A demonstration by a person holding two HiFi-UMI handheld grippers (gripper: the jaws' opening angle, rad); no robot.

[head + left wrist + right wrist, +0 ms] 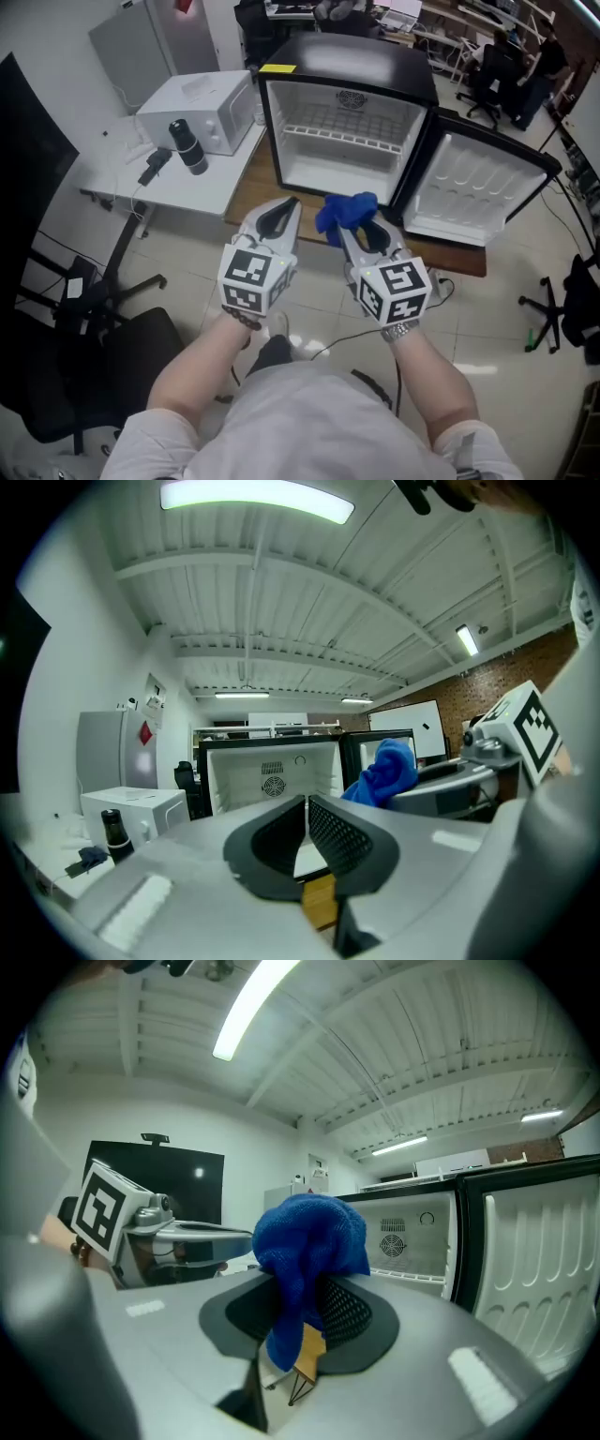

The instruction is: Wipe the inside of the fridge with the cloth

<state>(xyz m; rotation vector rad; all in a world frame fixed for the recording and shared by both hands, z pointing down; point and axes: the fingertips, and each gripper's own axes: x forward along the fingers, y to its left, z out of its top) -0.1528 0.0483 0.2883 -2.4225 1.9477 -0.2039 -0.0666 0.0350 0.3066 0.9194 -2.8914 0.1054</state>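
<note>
Cloth [309, 1232] clamped in right gripper [302, 1305], partly hiding its pads; left gripper [307, 810] closed, empty

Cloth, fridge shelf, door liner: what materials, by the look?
The cloth looks like microfibre or terry: blue, fuzzy matte nap. The shelf looks like white-coated wire: thin grid bars. The door liner looks like glossy moulded plastic: smooth white, pressed ribs.

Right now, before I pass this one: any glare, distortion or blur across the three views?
Head view: sharp and evenly lit, with a pale sheen on the fridge top. Left gripper view: fisheye bends the ceiling, dark corners, the ceiling lamp blown out. Right gripper view: same bending, the cloth crisp.
</note>
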